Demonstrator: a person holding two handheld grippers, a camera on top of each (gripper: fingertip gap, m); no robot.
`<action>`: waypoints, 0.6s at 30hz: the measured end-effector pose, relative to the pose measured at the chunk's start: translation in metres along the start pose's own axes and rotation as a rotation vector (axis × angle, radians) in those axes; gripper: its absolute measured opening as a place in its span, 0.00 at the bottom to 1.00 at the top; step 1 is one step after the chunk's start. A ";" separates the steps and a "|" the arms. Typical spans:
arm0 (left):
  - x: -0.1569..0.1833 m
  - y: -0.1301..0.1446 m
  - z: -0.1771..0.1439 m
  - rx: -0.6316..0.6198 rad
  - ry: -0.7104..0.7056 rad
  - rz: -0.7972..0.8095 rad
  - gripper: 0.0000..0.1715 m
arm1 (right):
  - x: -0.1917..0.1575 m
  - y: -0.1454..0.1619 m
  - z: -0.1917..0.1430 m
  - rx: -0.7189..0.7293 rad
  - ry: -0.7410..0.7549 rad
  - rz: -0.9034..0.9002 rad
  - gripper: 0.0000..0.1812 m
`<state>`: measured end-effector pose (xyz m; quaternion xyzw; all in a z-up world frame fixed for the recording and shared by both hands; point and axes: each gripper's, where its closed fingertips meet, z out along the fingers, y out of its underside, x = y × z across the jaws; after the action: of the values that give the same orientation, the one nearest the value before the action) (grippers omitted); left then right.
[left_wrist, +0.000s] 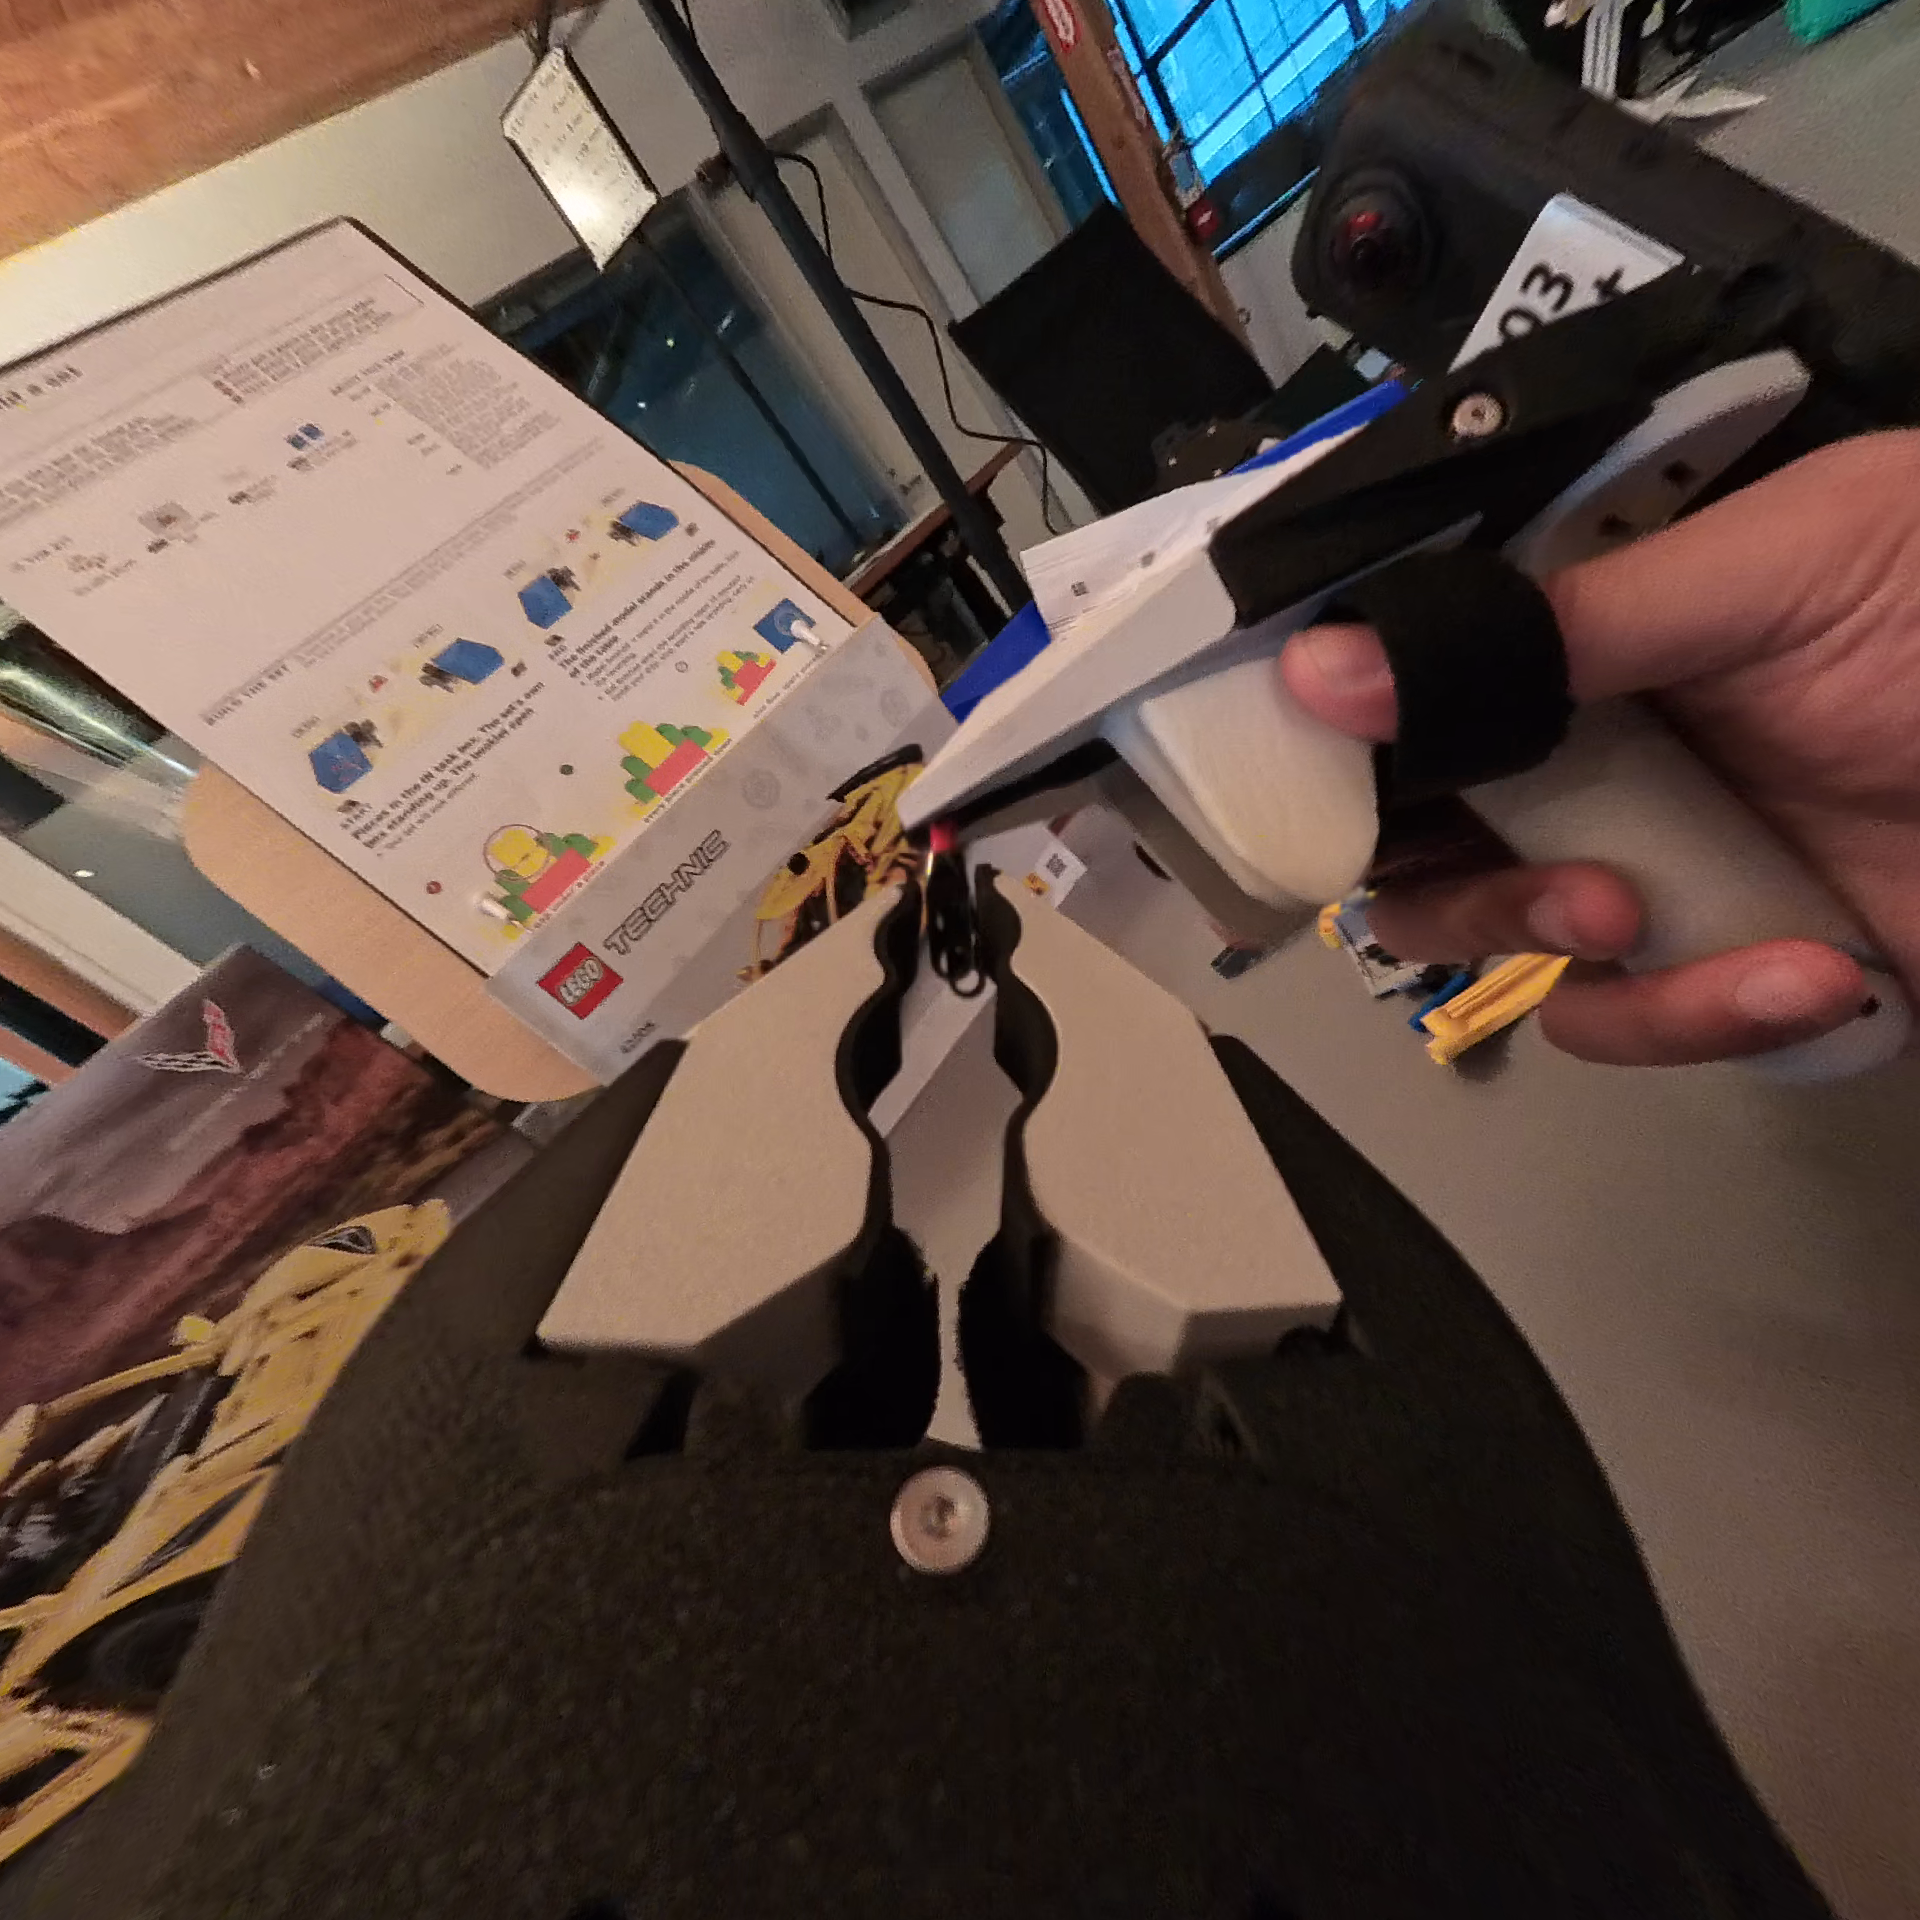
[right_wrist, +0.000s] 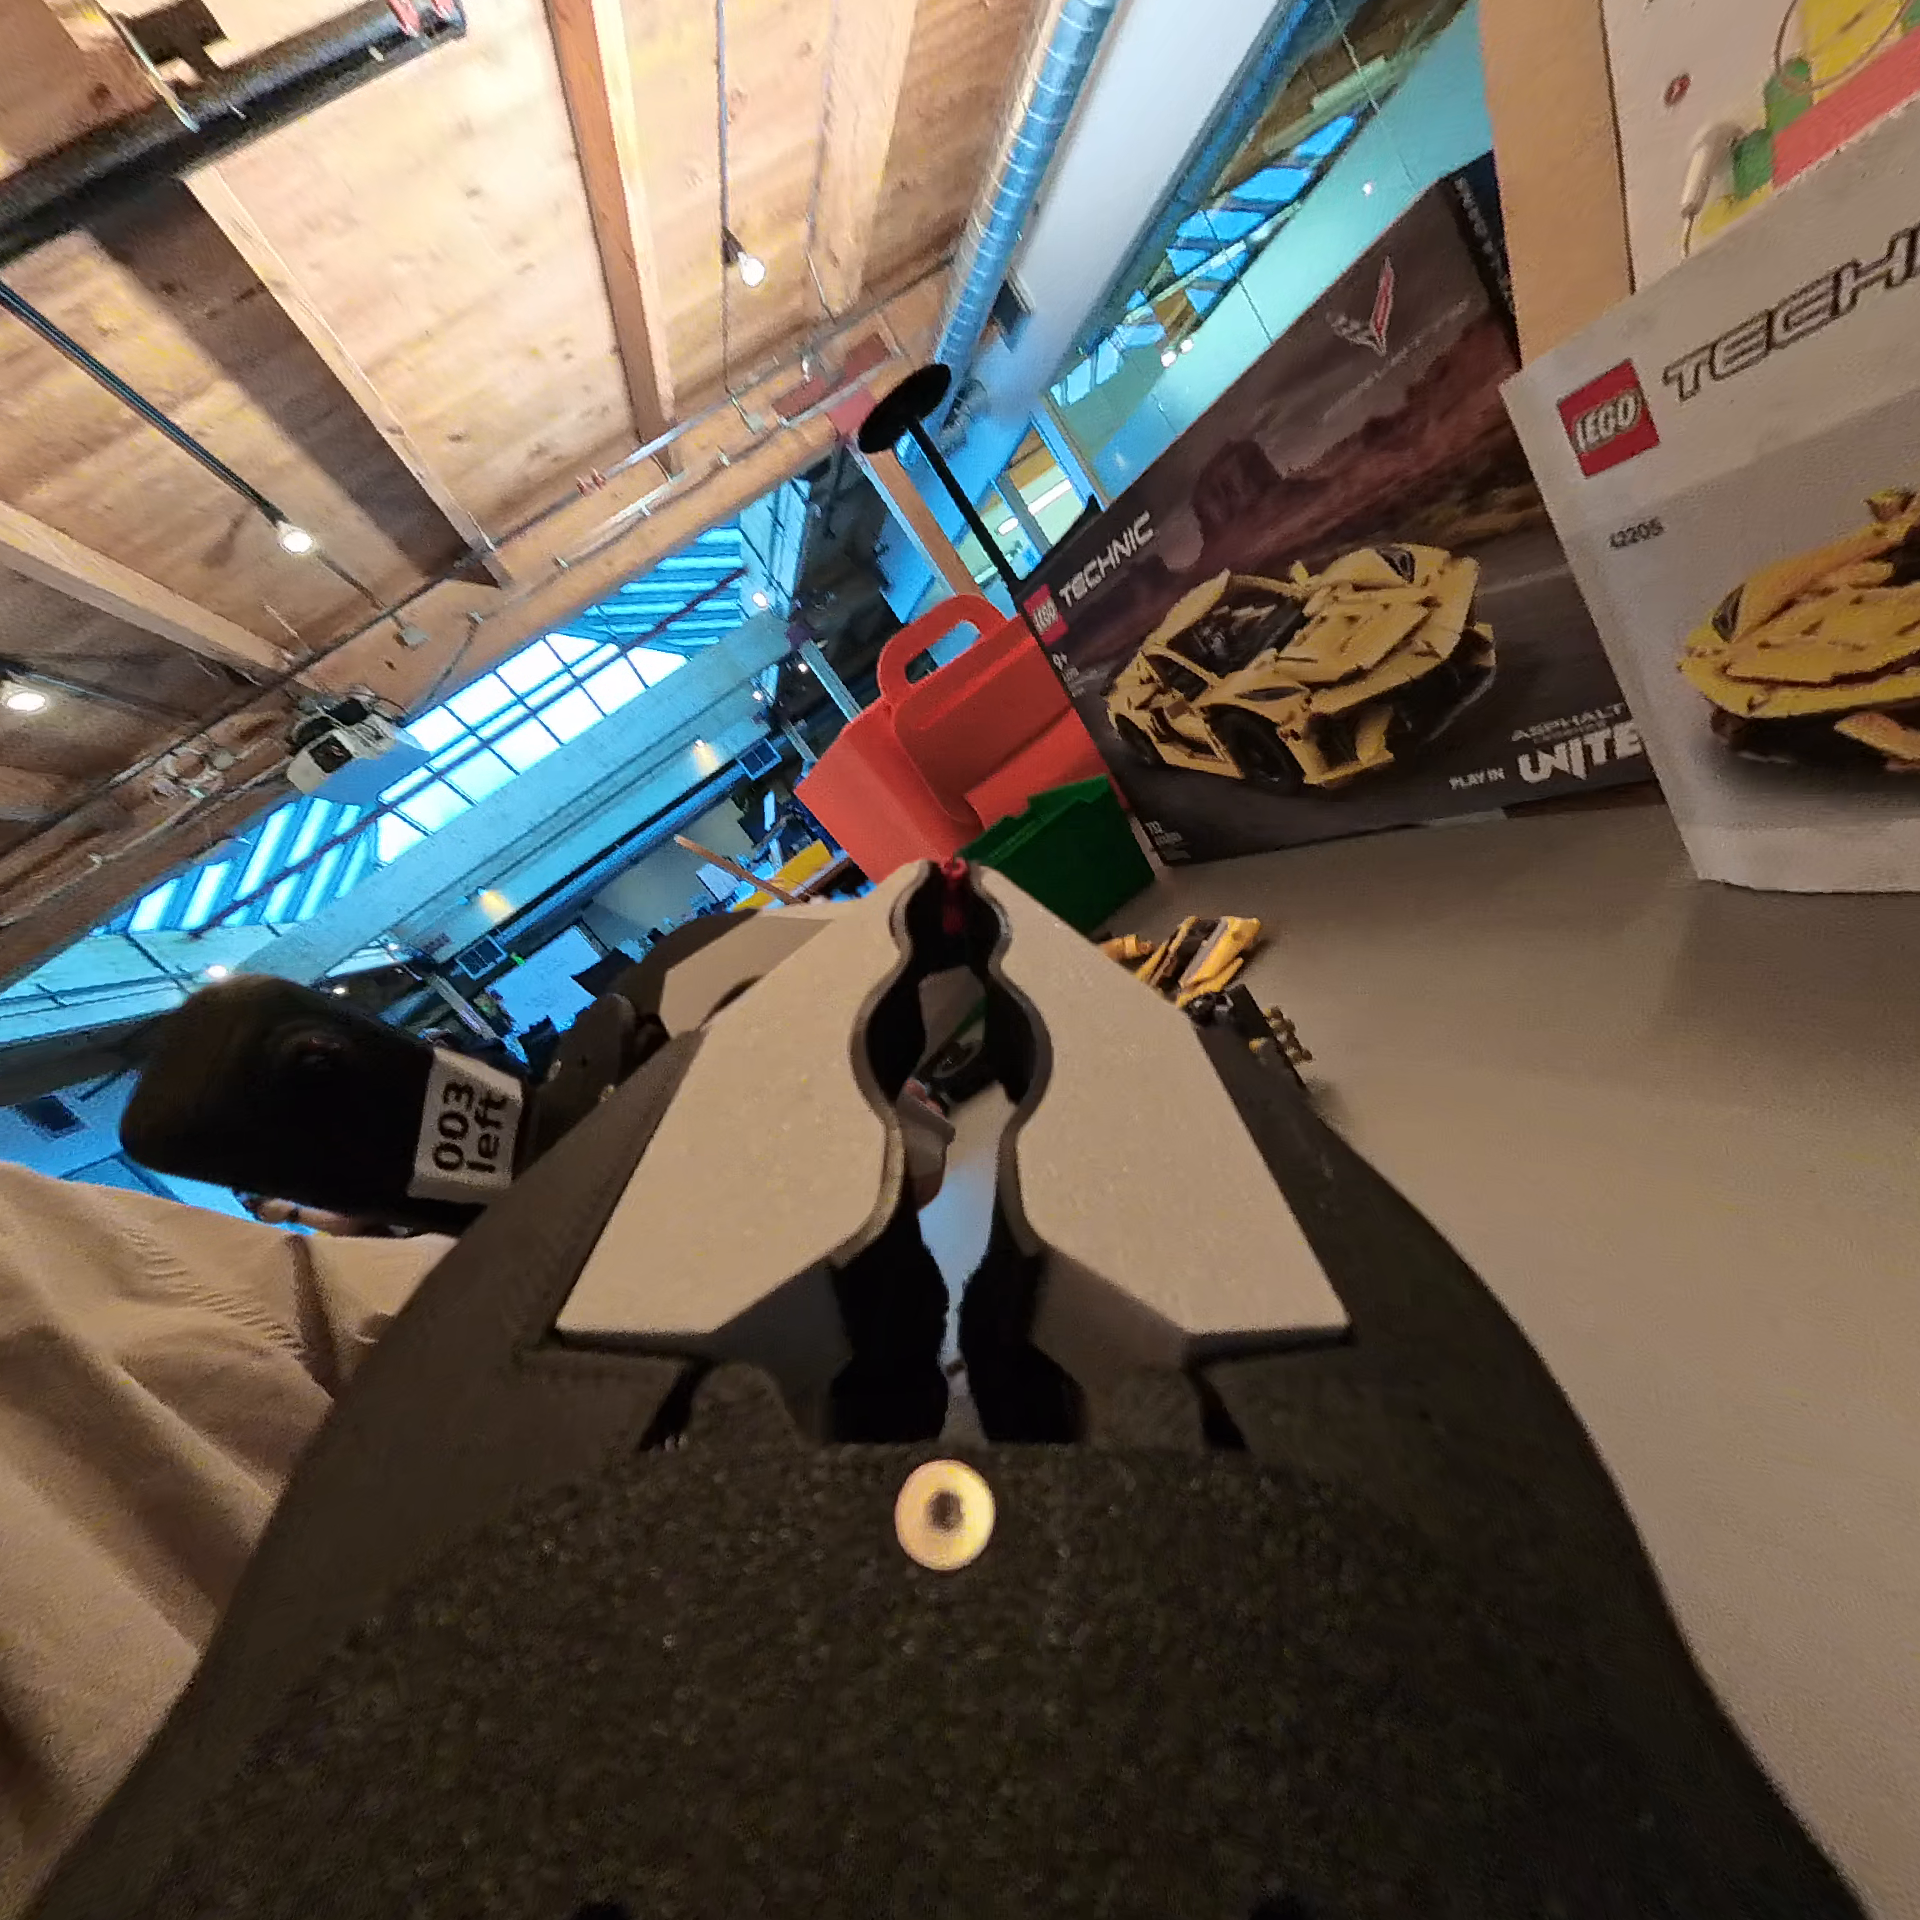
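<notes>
Black-and-red small part (left_wrist: 948, 914) sits pinched at the tips of both tongs, left tongs (left_wrist: 951, 894) and right tongs (right_wrist: 951, 883).

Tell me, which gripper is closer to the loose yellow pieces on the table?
Right. The right gripper hovers just left of the yellow pieces; the left gripper sits on its far side, farther away.

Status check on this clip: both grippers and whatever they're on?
Left gripper shut on small black part. Right gripper shut on same part, red tip showing. Both above table.
</notes>
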<state>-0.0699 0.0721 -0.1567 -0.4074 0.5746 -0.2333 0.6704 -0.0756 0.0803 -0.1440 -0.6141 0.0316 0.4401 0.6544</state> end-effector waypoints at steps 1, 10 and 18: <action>0.000 0.002 0.001 -0.007 0.009 -0.014 0.06 | 0.002 0.005 0.001 -0.017 0.015 -0.004 0.01; 0.005 0.014 0.002 -0.070 0.041 0.011 0.04 | 0.009 0.012 0.000 -0.043 0.050 0.021 0.01; 0.003 0.005 0.008 -0.061 0.014 0.069 0.04 | 0.010 -0.005 -0.011 0.091 -0.047 0.256 0.01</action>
<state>-0.0619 0.0748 -0.1625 -0.4062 0.5996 -0.1953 0.6613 -0.0611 0.0776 -0.1486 -0.5640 0.1143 0.5324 0.6208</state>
